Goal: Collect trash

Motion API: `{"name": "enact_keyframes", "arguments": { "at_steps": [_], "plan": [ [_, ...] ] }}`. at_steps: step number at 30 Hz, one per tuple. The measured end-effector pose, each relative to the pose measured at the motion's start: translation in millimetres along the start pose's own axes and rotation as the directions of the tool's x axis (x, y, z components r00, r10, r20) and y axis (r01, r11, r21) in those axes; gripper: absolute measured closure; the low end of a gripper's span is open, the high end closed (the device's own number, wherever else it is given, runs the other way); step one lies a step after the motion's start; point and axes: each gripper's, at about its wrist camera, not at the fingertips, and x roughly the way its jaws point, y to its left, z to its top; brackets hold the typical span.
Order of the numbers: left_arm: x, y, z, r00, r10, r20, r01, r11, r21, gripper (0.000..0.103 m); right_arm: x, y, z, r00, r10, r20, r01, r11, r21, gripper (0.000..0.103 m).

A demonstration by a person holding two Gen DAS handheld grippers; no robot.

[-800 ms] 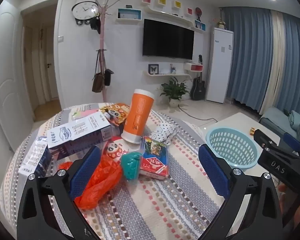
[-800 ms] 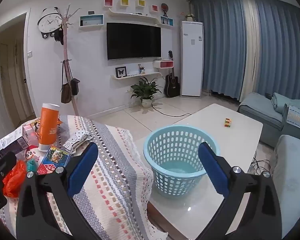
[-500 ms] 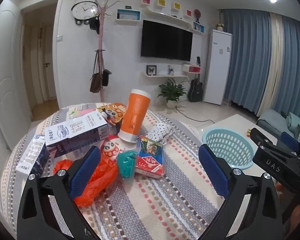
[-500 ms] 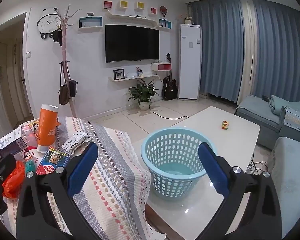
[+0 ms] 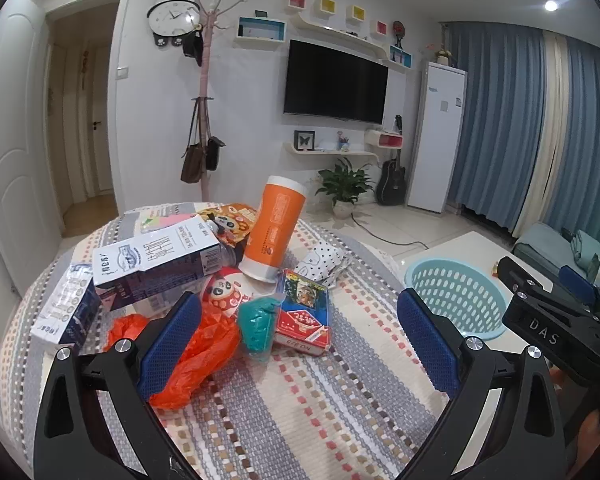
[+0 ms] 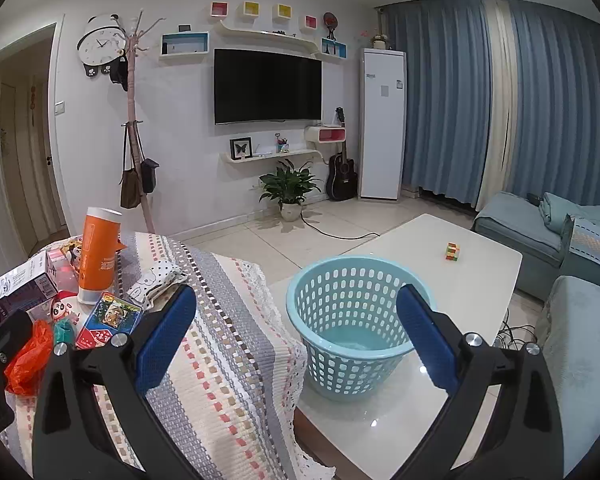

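My left gripper [image 5: 300, 332] hangs with jaws wide apart and empty over the trash pile [image 5: 204, 280] on the striped cloth; the orange bag [image 5: 196, 356] sits by its left pad. My right gripper [image 6: 296, 336], equally spread, faces the empty blue basket [image 6: 340, 280] (its body reads "DAS").

Bare striped cloth [image 5: 300, 412] lies before the trash pile [image 5: 204, 288].
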Motion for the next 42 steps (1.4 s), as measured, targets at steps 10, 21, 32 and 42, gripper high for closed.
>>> {"name": "enact_keyframes", "arguments": {
  "at_steps": [10, 21, 32, 42],
  "plan": [
    [1.8, -1.1, -2.6, 1.000, -0.001, 0.000, 0.001, 1.000, 0.004, 0.008, 0.0, -3.0, 0.2, 1.000, 0.000, -0.003, 0.000, 1.000, 0.011, 0.008],
    [6.1, -1.0, -6.0, 1.000, -0.001, -0.007, 0.001, 1.000, 0.001, 0.008, 0.9, 0.8, -0.9, 1.000, -0.001, -0.002, 0.001, 1.000, 0.006, 0.008],
    [6.4, -0.2, -7.2, 1.000, -0.003, -0.006, 0.003, 1.000, -0.002, 0.008, -0.1, 4.9, -1.1, 1.000, 0.000, 0.002, 0.000, 1.000, -0.002, 0.008],
    [7.3, 1.9, -9.8, 1.000, -0.005, -0.008, 0.005, 1.000, -0.012, 0.008, -1.0, 6.3, -1.4, 1.000, 0.001, 0.001, -0.001, 1.000, -0.006, 0.008]
  ]
}}
